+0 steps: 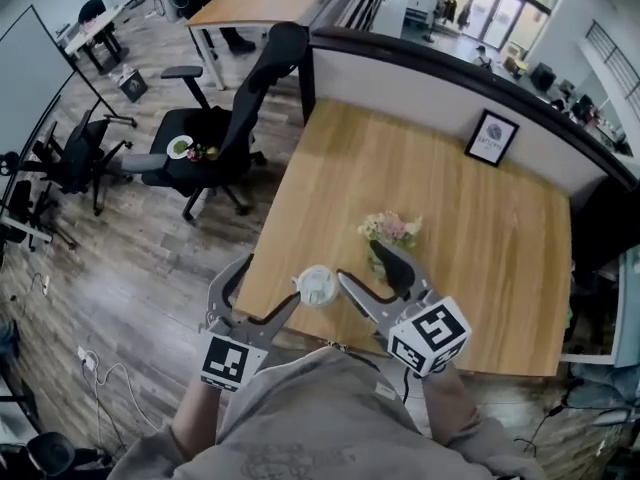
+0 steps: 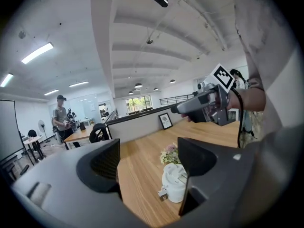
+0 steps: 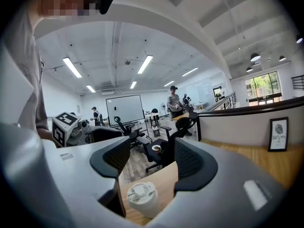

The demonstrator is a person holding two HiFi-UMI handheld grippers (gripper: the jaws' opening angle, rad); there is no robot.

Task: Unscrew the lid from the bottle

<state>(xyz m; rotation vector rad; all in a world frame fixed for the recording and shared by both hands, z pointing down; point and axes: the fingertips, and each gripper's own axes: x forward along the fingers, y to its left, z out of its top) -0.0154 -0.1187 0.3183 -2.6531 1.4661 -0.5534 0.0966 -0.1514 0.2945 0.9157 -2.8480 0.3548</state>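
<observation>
A white bottle (image 1: 318,286) with a white lid stands upright near the front edge of the wooden table (image 1: 450,198). My left gripper (image 1: 270,280) hovers just left of it and my right gripper (image 1: 362,263) just right of it; neither touches it. In the left gripper view the bottle (image 2: 173,184) sits beyond the open left gripper (image 2: 148,163), partly hidden by the right-hand jaw. The right gripper view shows the bottle (image 3: 140,198) low between the jaws of the open right gripper (image 3: 152,163), with gaps on both sides. Nothing is held.
A small bunch of flowers (image 1: 390,230) stands just behind the bottle. A framed picture (image 1: 492,137) leans against the partition at the table's far edge. A black office chair (image 1: 215,138) stands off the table's left corner. People stand at desks in the background.
</observation>
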